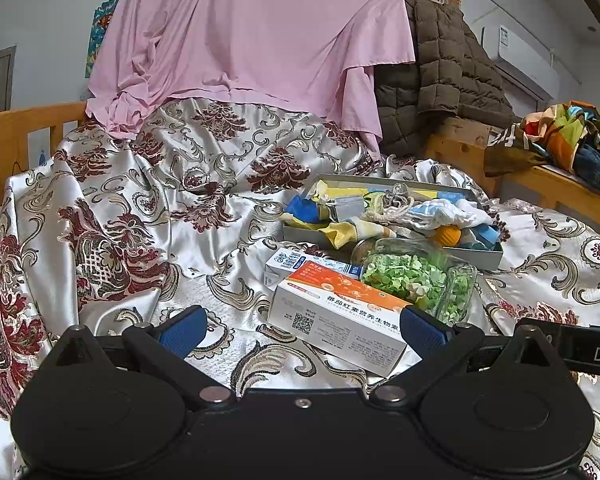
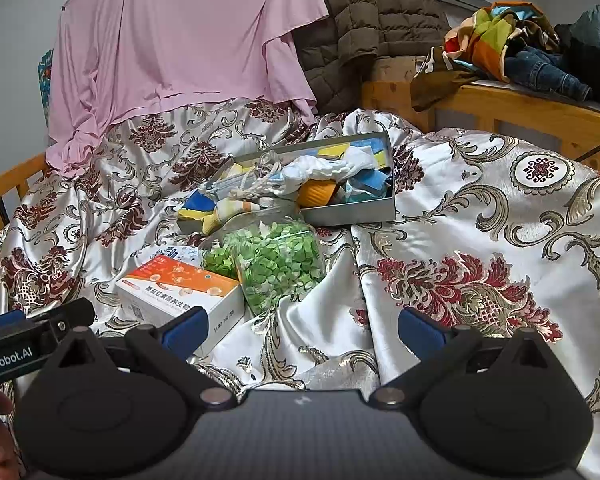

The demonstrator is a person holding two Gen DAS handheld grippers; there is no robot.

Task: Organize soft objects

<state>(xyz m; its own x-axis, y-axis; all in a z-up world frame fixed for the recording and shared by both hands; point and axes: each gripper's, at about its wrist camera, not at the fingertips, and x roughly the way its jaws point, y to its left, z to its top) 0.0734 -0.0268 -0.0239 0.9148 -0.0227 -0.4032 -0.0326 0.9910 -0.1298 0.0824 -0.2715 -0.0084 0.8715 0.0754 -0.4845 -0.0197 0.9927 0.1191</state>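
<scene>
A grey metal tray [image 1: 485, 257] [image 2: 354, 213] lies on the patterned satin bedspread [image 1: 148, 216] [image 2: 480, 208], filled with soft things: blue and yellow sponges, a white cloth [image 2: 320, 168], string and an orange ball [image 1: 449, 235] [image 2: 316, 193]. In front of it stand a glass jar of green pieces [image 1: 416, 280] [image 2: 278, 266] and an orange-and-white box [image 1: 340, 316] [image 2: 180, 286]. My left gripper [image 1: 303, 330] is open and empty, just short of the box. My right gripper [image 2: 302, 328] is open and empty over bare bedspread, right of the box and jar.
A second white carton [image 1: 296, 262] lies behind the box. A pink sheet [image 1: 252, 36] [image 2: 180, 36] and a brown quilted jacket [image 1: 440, 64] hang at the back. Wooden bed rails [image 1: 28, 128] [image 2: 520, 108] run along both sides, with piled clothes [image 2: 520, 40] at right.
</scene>
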